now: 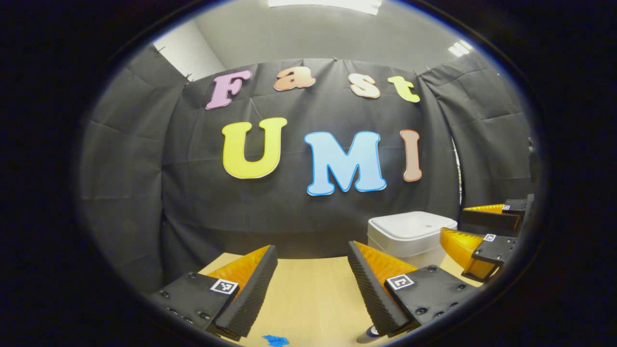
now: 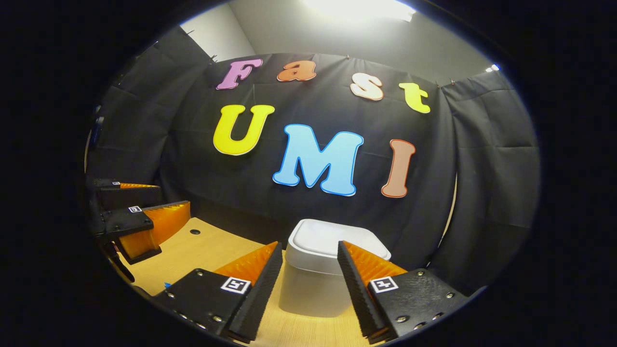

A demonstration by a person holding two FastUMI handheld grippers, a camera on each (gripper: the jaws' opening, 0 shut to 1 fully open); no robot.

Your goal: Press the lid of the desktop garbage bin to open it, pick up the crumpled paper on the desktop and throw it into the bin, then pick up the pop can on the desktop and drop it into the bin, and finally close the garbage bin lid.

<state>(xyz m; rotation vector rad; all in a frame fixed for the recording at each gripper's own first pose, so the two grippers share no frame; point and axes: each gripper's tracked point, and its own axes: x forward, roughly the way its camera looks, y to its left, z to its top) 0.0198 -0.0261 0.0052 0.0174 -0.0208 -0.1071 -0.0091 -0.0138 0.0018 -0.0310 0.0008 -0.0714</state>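
The white desktop bin (image 2: 315,284) stands on the wooden table (image 2: 207,250) with its lid (image 2: 332,243) down. My right gripper (image 2: 309,246) is open just in front of it, one finger to each side of the bin's front, nothing between them. My left gripper (image 1: 312,246) is also open and holds nothing, with bare table ahead. From there the bin (image 1: 409,233) sits to the right, with the right gripper (image 1: 454,221) beside it. In the right gripper view the left gripper (image 2: 172,195) hangs open at the far left.
The black cloth wall closes in right behind the bin and the table's far edge. A small blue mark (image 1: 275,340) lies on the table under my left gripper. A small round hole (image 2: 194,232) sits in the tabletop at left.
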